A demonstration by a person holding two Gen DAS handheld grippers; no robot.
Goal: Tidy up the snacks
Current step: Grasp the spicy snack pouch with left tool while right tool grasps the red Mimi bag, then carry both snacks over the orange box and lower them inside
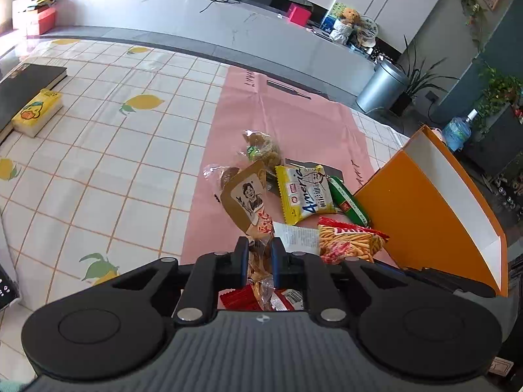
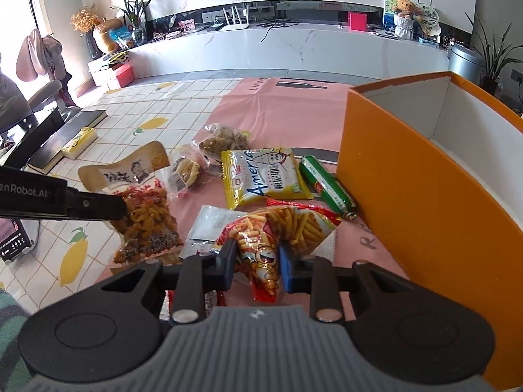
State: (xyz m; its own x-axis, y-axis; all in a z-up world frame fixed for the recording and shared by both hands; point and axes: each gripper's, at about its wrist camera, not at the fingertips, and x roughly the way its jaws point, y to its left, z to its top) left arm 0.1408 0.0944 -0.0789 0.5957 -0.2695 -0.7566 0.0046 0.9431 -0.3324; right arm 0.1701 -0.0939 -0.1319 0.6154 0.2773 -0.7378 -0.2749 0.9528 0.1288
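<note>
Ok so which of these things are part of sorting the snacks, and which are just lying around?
Part of the job:
- brown-topped snack bag, in the left gripper
- red fries packet, in the right gripper
- yellow packet
- green sausage
- orange box

Lying about:
- tissue pack
- black book

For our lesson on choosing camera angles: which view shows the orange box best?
The right wrist view: the orange box fills its right side, showing the front wall, the rim and part of the white inside. The left wrist view shows the box smaller and tilted at the right edge, its lower corner cut off behind the left tongs' body.
</note>
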